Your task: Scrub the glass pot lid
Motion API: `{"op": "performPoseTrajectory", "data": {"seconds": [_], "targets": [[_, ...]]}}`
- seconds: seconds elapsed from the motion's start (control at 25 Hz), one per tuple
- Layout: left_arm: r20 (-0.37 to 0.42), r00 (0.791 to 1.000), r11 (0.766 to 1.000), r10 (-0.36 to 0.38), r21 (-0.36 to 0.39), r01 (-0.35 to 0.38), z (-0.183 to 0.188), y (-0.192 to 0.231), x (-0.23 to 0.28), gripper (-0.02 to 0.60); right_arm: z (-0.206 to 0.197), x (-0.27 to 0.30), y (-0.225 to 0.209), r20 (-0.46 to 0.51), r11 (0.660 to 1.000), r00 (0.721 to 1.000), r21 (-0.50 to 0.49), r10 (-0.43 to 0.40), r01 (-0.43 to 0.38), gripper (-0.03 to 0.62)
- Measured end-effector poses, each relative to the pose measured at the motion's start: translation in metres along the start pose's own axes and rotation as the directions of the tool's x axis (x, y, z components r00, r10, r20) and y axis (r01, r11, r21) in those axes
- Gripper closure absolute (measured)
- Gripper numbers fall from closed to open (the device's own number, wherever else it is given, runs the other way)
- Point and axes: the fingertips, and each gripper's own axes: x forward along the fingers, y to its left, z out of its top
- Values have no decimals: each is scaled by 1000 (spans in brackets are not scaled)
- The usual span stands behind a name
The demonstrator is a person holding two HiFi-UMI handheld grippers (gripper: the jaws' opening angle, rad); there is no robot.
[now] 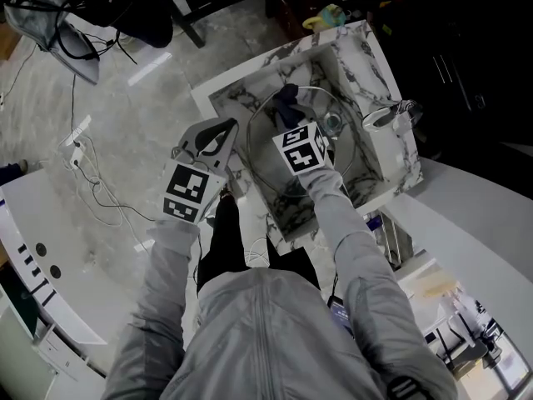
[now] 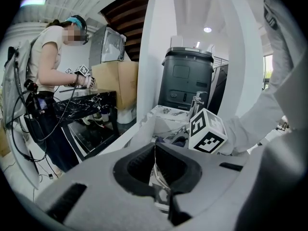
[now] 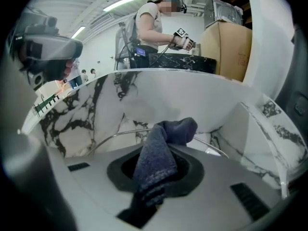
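Nearest to me, the left gripper (image 2: 155, 158) is closing its jaws tight on the thin rim of the glass pot lid (image 1: 271, 165); the edge is running as a bright line straight between the dark pads in the left gripper view. The lid is sitting tilted inside the marbled sink (image 1: 241, 80), with its round metal rim spanning most of the basin and its left side meeting the left gripper at the sink's near left corner.

Just beside it, the right gripper (image 3: 161, 153) is clamping a dark blue cloth (image 3: 156, 162); the cloth is bunching up out of the jaws and folding over at the top, and in the head view it is lying over the far part of the lid. The lid's rim is showing as a pale arc behind the cloth in the right gripper view; I cannot tell whether the cloth is pressing on the glass or only hanging above it.

On the sink's right edge a chrome faucet (image 1: 387, 119) is standing. Further off, a dark bin (image 2: 185, 78) is rising behind the sink; to the left, another person (image 2: 48, 71) is working with grippers at a black marbled counter (image 2: 91, 102), with a cardboard box (image 2: 120, 81) behind it.
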Motion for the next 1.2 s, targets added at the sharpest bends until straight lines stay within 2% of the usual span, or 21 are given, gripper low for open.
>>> {"op": "performPoseTrajectory", "data": {"seconds": [0.4, 0.68, 0.8, 1.0, 1.2], "targets": [[2, 1000, 1000, -1, 1, 1, -5, -4, -9, 555, 0, -1, 46, -20, 986, 989, -84, 145, -146, 522], [7, 1000, 1000, -3, 3, 3, -5, -7, -15, 555, -12, -10, 81, -99, 932, 953, -199, 288, -302, 522], [10, 1000, 1000, -8, 1, 8, -5, -9, -16, 555, -18, -16, 93, -129, 907, 934, -226, 334, -355, 522], [14, 1000, 1000, -20, 5, 20, -3, -14, -16, 555, -35, -27, 109, -183, 873, 897, -218, 403, -437, 522], [8, 999, 999, -31, 13, 31, -5, -15, -15, 555, -65, -40, 124, -276, 805, 817, -189, 506, -562, 522]]}}
